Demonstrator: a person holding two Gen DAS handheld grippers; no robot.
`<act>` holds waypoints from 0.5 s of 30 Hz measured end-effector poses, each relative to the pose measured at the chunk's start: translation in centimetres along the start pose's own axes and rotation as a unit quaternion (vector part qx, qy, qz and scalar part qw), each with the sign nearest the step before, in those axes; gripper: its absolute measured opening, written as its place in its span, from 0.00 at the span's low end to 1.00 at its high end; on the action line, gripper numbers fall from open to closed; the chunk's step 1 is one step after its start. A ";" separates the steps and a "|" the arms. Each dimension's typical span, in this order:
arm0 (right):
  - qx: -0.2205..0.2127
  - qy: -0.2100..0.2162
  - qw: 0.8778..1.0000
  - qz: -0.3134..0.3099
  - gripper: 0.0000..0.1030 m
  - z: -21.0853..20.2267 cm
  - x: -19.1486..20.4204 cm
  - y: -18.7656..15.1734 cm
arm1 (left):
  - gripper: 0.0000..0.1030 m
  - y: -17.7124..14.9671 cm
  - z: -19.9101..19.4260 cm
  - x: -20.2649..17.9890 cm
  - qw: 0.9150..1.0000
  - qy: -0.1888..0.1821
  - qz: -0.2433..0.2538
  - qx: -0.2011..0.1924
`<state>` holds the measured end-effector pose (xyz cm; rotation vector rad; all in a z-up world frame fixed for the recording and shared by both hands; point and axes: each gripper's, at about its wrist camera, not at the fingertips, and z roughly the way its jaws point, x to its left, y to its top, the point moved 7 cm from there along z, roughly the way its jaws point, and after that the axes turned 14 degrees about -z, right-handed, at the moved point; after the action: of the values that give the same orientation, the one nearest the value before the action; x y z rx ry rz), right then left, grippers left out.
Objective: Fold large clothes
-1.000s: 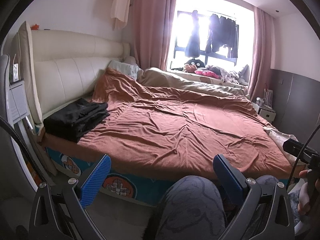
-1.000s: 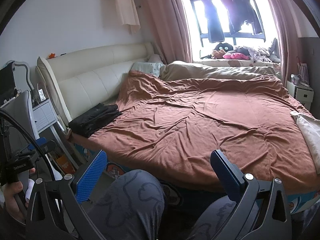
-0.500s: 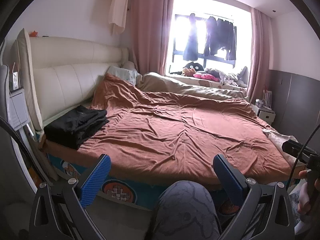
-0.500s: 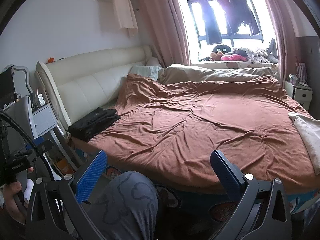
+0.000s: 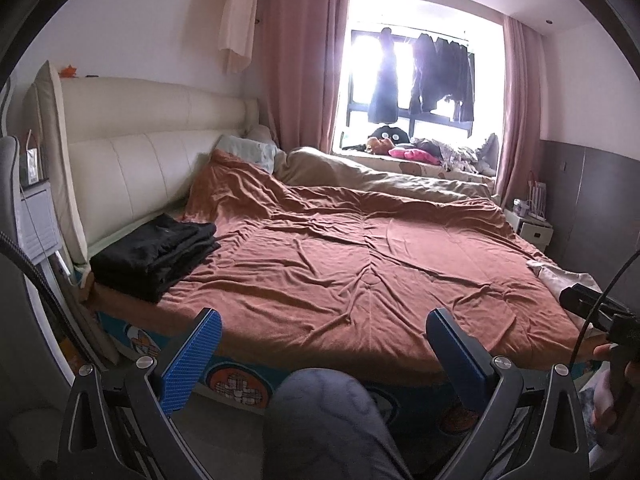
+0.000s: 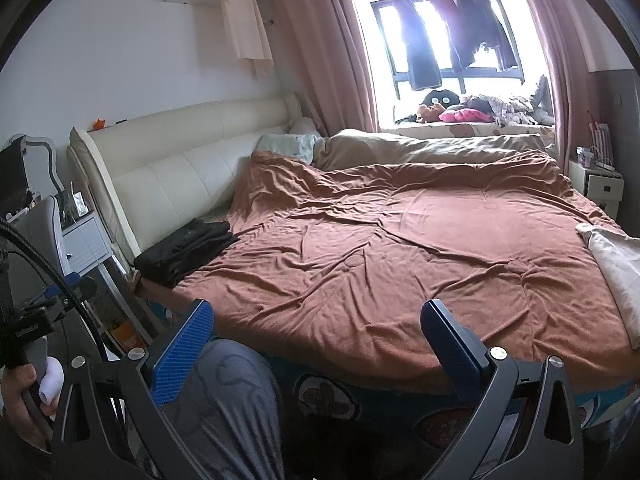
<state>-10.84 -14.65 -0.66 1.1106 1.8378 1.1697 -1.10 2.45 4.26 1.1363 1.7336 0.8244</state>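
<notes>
I have both claws held low in front of the bed (image 5: 360, 280), level and pointing across it toward the window (image 5: 420, 80). The left claw (image 5: 320, 344) is spread wide, its blue pads apart and gripping nothing; a knee in grey patterned trousers (image 5: 324, 412) sits between its fingers. The right claw (image 6: 316, 332) is likewise spread and empty, with the same trousered leg under its left finger. In the left wrist view I see the right hand (image 5: 616, 384) wrapped round its handle at the far right edge; in the right wrist view the left hand (image 6: 24, 392) grips its handle at the far left edge.

Beyond the claws, the rust-brown blanket (image 6: 400, 248) covers the bed, wrinkled. The folded black clothes (image 5: 156, 252) lie stacked at the bed's near left corner, beside the cream headboard (image 5: 140, 160), their long axis running roughly along the headboard. A pale cloth (image 6: 616, 268) lies on the bed's right edge. Farthest off, dark garments (image 6: 452, 20) hang in the window.
</notes>
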 end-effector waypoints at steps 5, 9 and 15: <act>0.001 -0.007 1.000 -0.003 1.00 -0.4 -0.2 0.1 | 0.99 -0.1 -0.1 -0.3 1.000 -0.005 0.003 0.001; 0.001 -0.010 1.000 0.000 1.00 -0.6 -0.3 0.2 | 0.99 -0.2 -0.2 -0.5 1.000 -0.012 0.006 0.002; 0.000 -0.014 1.000 -0.004 1.00 -0.9 -0.1 0.0 | 0.99 -0.4 -0.3 -0.7 1.000 -0.017 0.008 -0.001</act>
<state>-11.60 -15.07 -0.26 1.1122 1.8199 1.1446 -1.36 1.65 4.26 1.1586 1.6969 0.8125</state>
